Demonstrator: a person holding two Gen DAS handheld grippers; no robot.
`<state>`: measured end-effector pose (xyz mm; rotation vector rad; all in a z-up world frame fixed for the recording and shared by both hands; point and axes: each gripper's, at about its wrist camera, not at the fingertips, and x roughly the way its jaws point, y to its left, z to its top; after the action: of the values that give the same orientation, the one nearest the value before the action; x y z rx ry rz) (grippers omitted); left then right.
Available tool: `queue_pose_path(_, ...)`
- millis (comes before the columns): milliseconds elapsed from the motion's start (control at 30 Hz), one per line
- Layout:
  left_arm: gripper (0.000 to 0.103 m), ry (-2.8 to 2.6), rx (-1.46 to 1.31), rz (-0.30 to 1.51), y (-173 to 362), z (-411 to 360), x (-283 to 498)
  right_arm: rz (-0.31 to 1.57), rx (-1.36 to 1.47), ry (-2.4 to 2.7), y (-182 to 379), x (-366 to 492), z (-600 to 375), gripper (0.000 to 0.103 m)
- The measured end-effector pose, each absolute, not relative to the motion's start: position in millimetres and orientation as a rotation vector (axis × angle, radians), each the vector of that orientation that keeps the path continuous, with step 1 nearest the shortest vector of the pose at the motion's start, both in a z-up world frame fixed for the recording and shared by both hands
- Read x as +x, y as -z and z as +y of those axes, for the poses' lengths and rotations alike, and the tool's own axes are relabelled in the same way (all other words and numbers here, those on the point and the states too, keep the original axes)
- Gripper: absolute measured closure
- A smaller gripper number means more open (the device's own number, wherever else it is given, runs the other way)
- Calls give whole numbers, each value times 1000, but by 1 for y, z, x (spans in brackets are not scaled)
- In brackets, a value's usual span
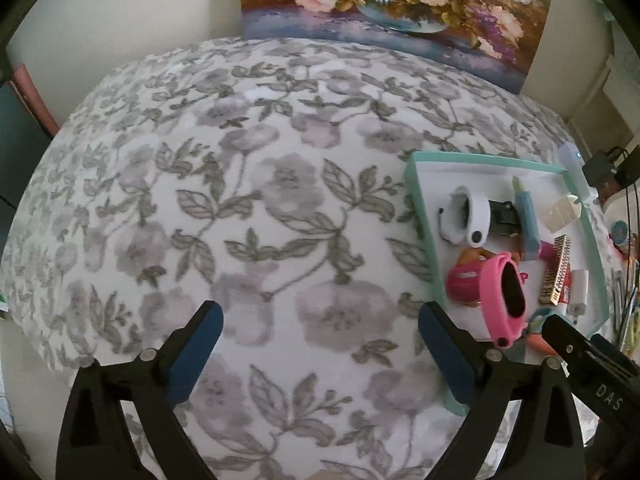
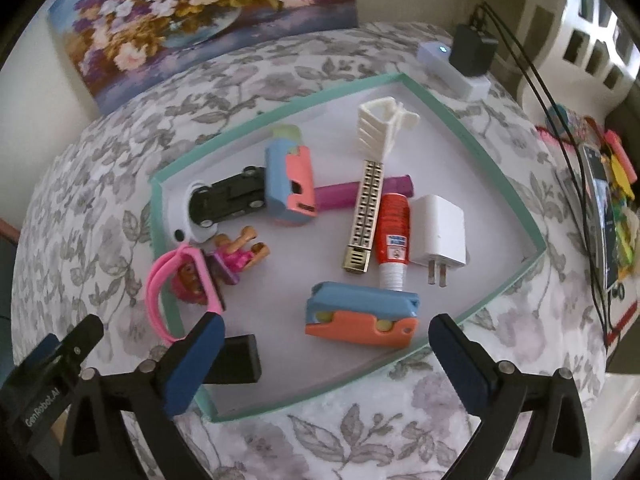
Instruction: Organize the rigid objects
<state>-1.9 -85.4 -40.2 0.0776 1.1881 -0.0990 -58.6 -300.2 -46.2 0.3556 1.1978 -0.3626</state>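
A shallow teal-rimmed tray (image 2: 472, 144) holds several rigid objects: a black toy car (image 2: 228, 196), two blue-and-orange cases (image 2: 362, 314), a gold comb-like bar (image 2: 366, 216), a red tube (image 2: 394, 232), a white plug charger (image 2: 440, 232), a white clip (image 2: 382, 124), a small doll (image 2: 236, 256) and a black block (image 2: 236, 360). A pink band (image 2: 160, 280) hangs over the tray's left rim. My right gripper (image 2: 326, 356) is open and empty above the tray's near edge. My left gripper (image 1: 320, 344) is open and empty over the floral cloth, left of the tray (image 1: 416, 208).
A floral cloth (image 1: 240, 200) covers the table. A flower painting (image 1: 400, 0) leans on the back wall. A white power strip with a black adapter (image 2: 468, 60) lies behind the tray. Cables and colourful clutter (image 2: 608, 200) sit at the right edge.
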Motion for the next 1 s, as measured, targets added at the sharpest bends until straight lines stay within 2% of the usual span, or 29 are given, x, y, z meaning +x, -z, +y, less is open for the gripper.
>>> queue_pose_path(533, 4, 87, 78, 1211, 36, -62, -11, 1171, 284, 332, 36, -72, -269, 0)
queue_pose_path(1000, 4, 55, 103, 1120, 10, -49, -26, 1126, 263, 309, 20, -80, -259, 0)
